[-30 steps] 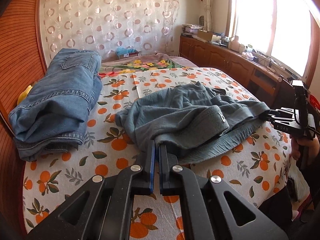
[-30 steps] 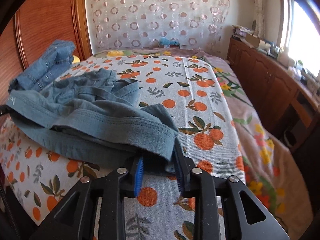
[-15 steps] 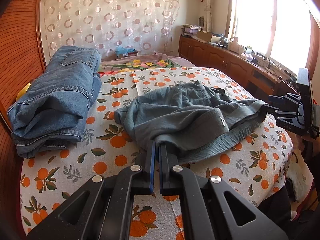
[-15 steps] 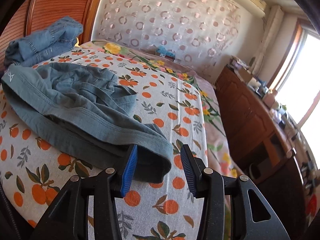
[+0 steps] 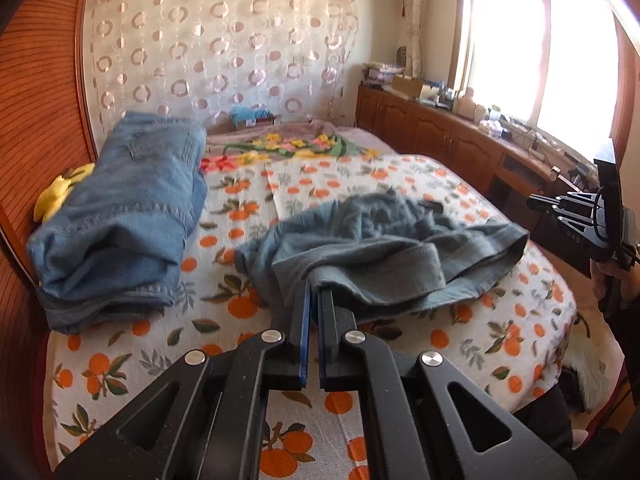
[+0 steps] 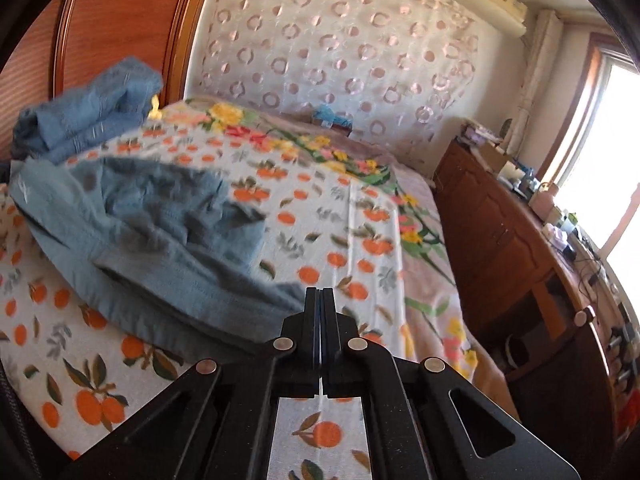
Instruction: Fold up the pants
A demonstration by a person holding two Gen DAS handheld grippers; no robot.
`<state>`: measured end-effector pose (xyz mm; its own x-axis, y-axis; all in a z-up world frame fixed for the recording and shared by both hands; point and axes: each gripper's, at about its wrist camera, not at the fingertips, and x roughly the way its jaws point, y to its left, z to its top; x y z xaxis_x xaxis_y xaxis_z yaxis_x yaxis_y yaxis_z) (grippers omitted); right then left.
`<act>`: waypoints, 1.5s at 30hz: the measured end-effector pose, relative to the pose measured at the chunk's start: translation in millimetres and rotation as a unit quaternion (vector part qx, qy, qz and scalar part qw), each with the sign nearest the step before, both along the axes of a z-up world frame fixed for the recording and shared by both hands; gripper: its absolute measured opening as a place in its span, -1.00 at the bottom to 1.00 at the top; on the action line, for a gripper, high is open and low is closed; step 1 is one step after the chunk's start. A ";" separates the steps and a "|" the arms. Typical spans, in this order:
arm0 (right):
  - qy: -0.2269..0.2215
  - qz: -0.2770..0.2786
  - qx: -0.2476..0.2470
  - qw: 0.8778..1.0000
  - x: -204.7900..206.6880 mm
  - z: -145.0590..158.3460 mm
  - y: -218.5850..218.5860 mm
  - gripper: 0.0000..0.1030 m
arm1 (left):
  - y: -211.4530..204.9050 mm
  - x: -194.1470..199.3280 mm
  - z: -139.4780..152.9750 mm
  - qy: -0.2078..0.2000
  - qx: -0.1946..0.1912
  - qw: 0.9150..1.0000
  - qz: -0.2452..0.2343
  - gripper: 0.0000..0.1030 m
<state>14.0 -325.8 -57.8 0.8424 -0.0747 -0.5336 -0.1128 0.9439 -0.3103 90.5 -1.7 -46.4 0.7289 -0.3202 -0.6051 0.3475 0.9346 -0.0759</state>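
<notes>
Grey-blue pants (image 5: 380, 256) lie bunched in the middle of the orange-print bed sheet (image 5: 500, 332). My left gripper (image 5: 314, 286) is shut on their near edge, which rises a little off the sheet. In the right wrist view the pants (image 6: 160, 240) spread to the left of my right gripper (image 6: 320, 292), whose jaws are closing and stand together with no cloth between them. The left wrist view shows the right gripper (image 5: 534, 202) in the air just beyond the pants' right end, apart from it.
Folded blue jeans (image 5: 132, 200) are piled at the left of the bed beside a yellow object (image 5: 60, 192) and the wooden headboard. A wooden cabinet (image 6: 500, 240) with clutter on top runs along the right under the window. A person's hand (image 5: 600, 280) holds the right gripper.
The right gripper let go of the pants' right end, lifted away from it and shut. The left gripper kept its hold, and the pants' near edge has risen slightly.
</notes>
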 end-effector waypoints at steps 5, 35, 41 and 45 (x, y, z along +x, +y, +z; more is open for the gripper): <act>-0.041 0.008 0.031 0.999 -24.4 43.1 -8.7 -1.00 | 1.0 -13.1 43.8 -0.043 0.008 0.999 -0.009 -0.93; 0.096 0.023 0.012 0.995 62.0 -39.0 -6.4 -0.02 | 10.5 -5.4 2.3 0.003 0.007 1.000 -0.001 -0.93; 0.051 0.032 0.028 0.998 50.8 -9.5 -4.1 -0.94 | 12.6 -9.5 15.8 -0.009 0.009 1.000 -0.002 -0.93; 0.005 0.029 0.038 0.999 29.4 32.9 -14.1 -0.95 | 16.4 -18.2 42.5 -0.038 -0.003 0.999 -0.001 -0.93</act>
<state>43.4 -340.0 -24.9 0.8384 0.0147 -0.5448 -0.1709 0.9563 -0.2372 72.3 14.7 -3.9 0.7724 -0.3251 -0.5457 0.3543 0.9335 -0.0546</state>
